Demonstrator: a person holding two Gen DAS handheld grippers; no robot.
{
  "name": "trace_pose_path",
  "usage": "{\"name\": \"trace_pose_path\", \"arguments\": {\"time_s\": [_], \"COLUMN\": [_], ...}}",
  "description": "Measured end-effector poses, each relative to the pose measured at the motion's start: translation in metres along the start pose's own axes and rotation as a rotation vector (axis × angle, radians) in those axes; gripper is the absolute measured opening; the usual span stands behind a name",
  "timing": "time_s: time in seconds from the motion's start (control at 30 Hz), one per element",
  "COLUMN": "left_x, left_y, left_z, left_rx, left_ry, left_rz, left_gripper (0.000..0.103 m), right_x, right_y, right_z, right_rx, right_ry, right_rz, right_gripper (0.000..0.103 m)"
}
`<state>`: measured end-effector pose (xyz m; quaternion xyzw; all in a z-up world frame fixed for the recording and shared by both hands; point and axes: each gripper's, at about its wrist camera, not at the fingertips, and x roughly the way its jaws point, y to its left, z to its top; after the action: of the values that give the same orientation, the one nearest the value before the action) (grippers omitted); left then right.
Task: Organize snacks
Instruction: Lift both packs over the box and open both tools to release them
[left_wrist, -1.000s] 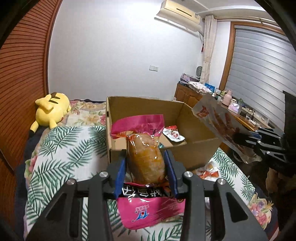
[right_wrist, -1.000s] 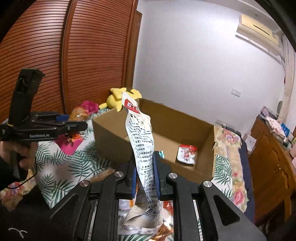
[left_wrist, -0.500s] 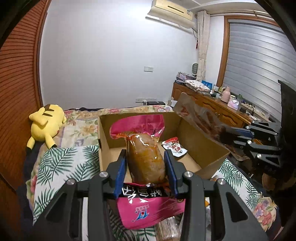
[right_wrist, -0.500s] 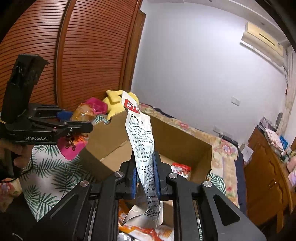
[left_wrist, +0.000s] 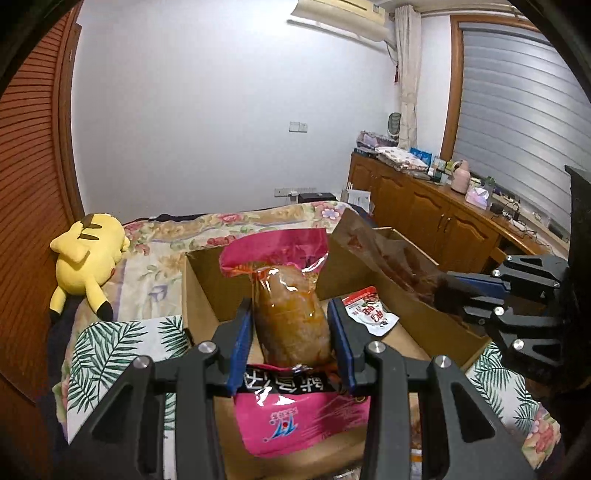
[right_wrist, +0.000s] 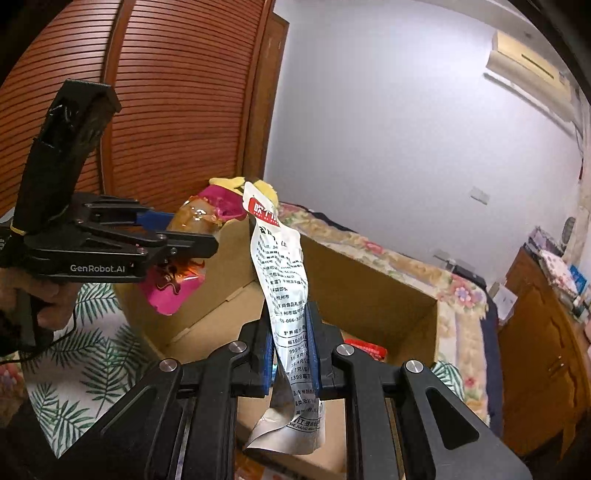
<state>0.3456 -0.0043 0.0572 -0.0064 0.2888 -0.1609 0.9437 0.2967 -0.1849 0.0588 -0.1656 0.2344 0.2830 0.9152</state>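
Bedroom, palm-print bed: over the last second both my grippers have carried their packets above the open cardboard box (left_wrist: 207, 295). Left gripper (left_wrist: 291, 347) pinches the pink chicken-leg packet (left_wrist: 288, 317); right gripper (right_wrist: 290, 354) pinches the white printed pouch (right_wrist: 284, 291). Release comes next, I judge.

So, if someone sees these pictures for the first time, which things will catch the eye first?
Probably the pink snack packet, clamped in the left gripper above the open cardboard box. Next, the long white pouch pinched upright in the right gripper. Also the yellow plush toy lying on the bed, left of the box.
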Motion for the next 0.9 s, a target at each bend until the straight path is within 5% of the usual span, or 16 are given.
{"name": "trace_pose_path", "arguments": {"time_s": [0.47, 0.9], "left_x": [0.045, 0.042], "left_y": [-0.005, -0.013], "left_z": [-0.006, -0.007], "left_rx": [0.027, 0.061], "left_ry": [0.123, 0.18], "left_rz": [0.012, 0.039], "left_gripper": [0.039, 0.046], "right_x": [0.039, 0.062], "right_y": [-0.007, -0.019], "right_z": [-0.013, -0.031], "right_rx": [0.033, 0.132], "right_ry": [0.044, 0.157], "right_rz": [0.009, 0.044], "right_gripper": [0.013, 0.018]}}
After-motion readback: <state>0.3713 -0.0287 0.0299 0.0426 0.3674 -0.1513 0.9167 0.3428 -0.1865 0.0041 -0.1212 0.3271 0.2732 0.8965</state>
